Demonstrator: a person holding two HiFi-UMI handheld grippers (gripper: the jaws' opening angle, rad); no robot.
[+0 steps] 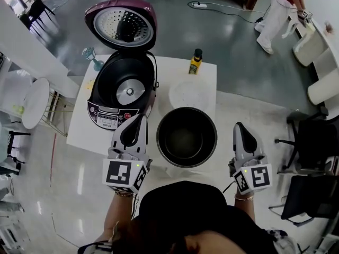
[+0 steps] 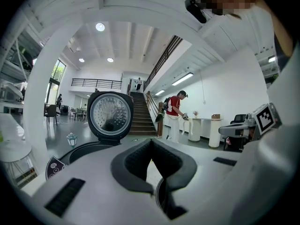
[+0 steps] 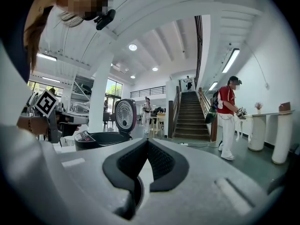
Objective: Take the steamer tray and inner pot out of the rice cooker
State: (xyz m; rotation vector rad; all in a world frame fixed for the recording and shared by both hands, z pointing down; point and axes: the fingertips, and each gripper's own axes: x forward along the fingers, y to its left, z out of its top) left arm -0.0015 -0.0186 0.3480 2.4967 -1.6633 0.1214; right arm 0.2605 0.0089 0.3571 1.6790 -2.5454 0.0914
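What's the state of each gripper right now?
Left gripper: shut, holding nothing.
Right gripper: shut, holding nothing.

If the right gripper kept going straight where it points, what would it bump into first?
Probably nothing close. The right gripper, fingers shut, points past the inner pot, along the table's right edge, toward open floor. Depth is hard to judge, though.

Bright, even light is supplied by round recessed ceiling lamps and tall glazed windows. Pale glare is laid on the glossy grey floor; a soft sheen is carried by the round black metal inner pot. Barrel distortion and black corners are shown in both gripper views.
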